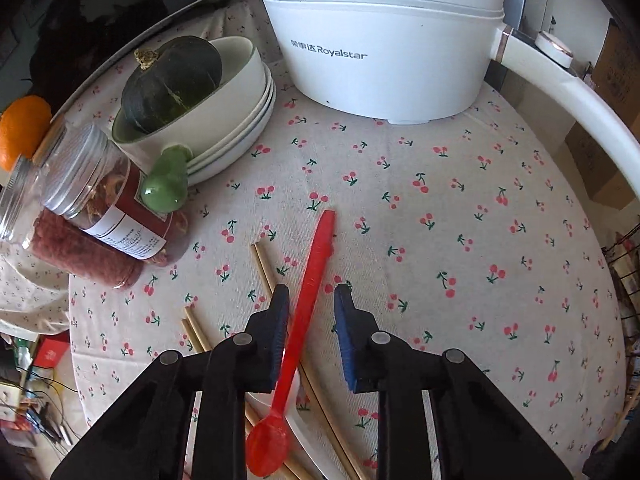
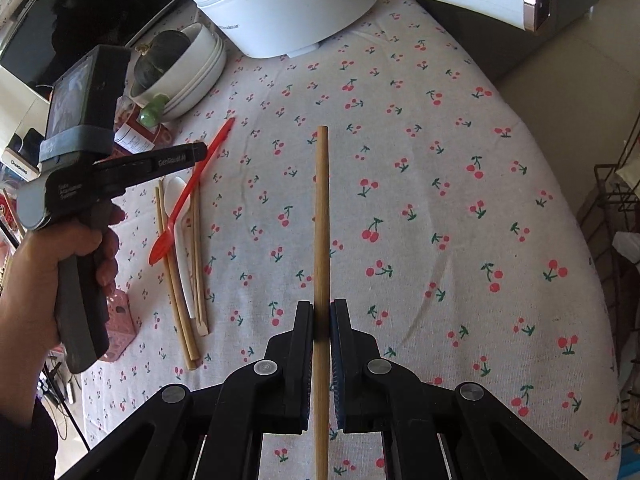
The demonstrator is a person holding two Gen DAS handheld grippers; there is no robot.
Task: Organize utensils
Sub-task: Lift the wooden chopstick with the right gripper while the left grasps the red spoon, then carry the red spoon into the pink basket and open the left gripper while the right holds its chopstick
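Your right gripper (image 2: pixel 321 308) is holding its jaws clamped on a single bamboo chopstick (image 2: pixel 321 208), which is pointing straight ahead above the cherry-print table (image 1: pixel 440 220). Your left gripper (image 1: pixel 310 292) is hovering over the red spoon (image 1: pixel 316 264) with its jaws apart. The spoon's handle is running between them, close to the left pad, and the right pad is standing clear. The red spoon is lying across a white spoon (image 2: pixel 182 248) and the remaining chopsticks (image 2: pixel 176 300) on the table, near the white cooking pot (image 1: pixel 380 60).
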